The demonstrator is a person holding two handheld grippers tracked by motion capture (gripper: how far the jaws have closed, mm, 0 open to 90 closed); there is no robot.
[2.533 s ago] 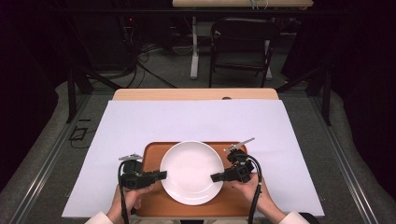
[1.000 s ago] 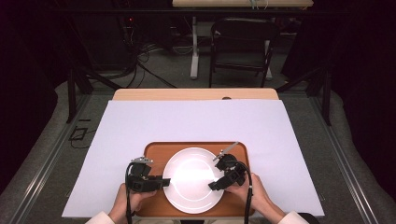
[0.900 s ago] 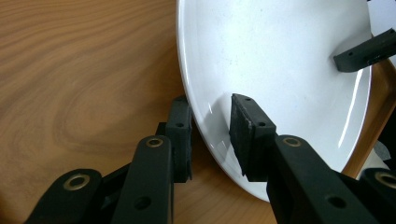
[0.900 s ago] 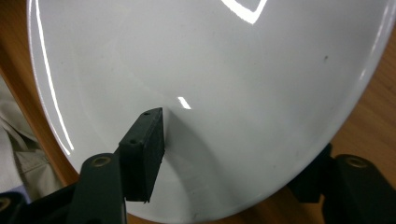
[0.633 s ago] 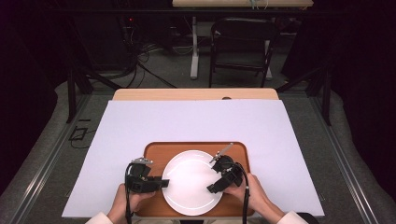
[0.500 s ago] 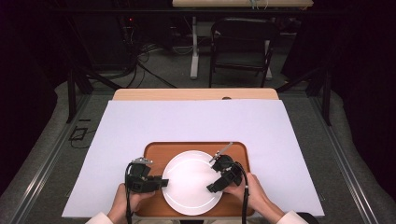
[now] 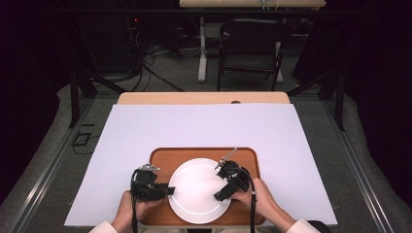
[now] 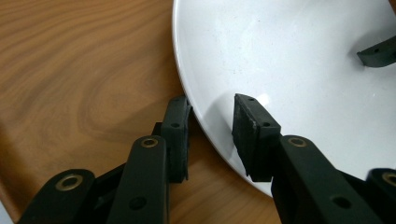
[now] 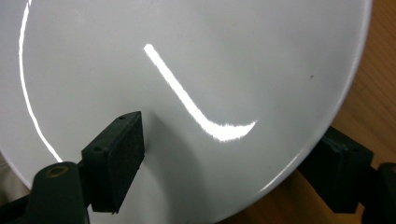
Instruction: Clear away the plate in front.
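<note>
A glossy white ceramic-looking plate (image 7: 198, 189) sits on a smooth, wood-grained tray (image 7: 165, 158) over matt paper (image 7: 204, 126).

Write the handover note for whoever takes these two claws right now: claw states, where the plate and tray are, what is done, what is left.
Left claw: jaws straddle the near-left rim of the round white ceramic plate, one under the edge, one over it; a gap shows, so not clamped.
Right claw: jaws have just been opening and stand wide on either side of the plate's right rim, not pressing.
Things: the plate lies flat on the brown wooden tray, which sits on the white sheet over the table.
Done: plate set down on the tray, it seems.
Left: probably draw both claws clear of the rim.
</note>
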